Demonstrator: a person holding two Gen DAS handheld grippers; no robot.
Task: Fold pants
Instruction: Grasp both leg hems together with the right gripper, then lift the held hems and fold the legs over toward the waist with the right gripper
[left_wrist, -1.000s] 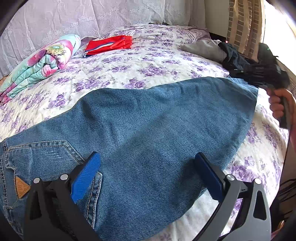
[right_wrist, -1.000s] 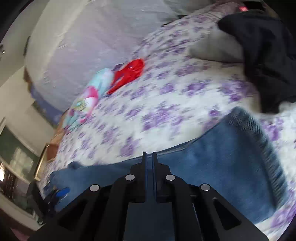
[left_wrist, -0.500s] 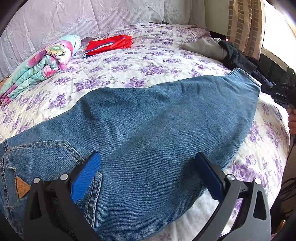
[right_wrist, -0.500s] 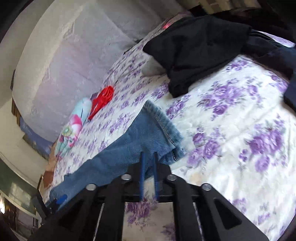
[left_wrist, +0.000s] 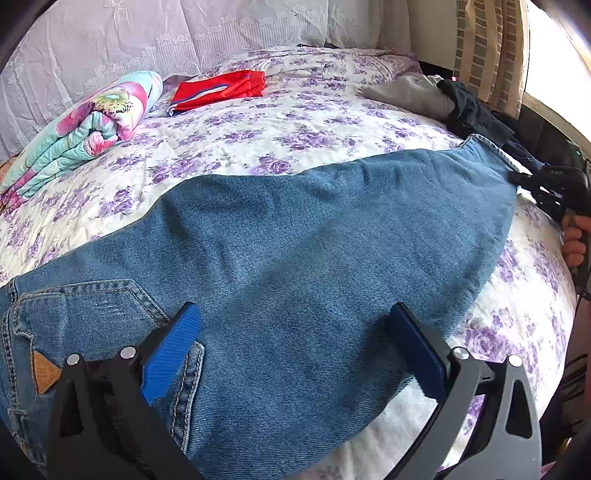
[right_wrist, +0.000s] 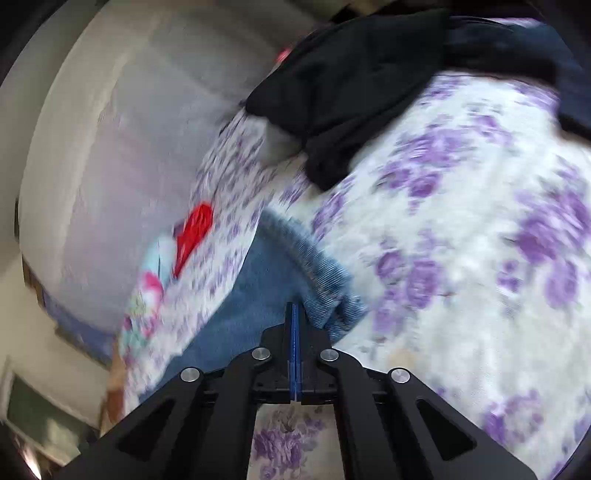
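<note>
We see one pair of blue denim jeans (left_wrist: 314, 258) spread flat across the purple-flowered bedspread (left_wrist: 295, 125), back pocket nearest us. Our left gripper (left_wrist: 295, 343) hovers released above them; our right gripper (right_wrist: 294, 314) is clenched at the hem, though whether it pinches cloth is unclear.

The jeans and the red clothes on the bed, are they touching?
Apart. The left wrist view shows the red clothes lying far up the bed near the wall, with a wide stretch of flowered bedspread between them and the jeans.
</note>
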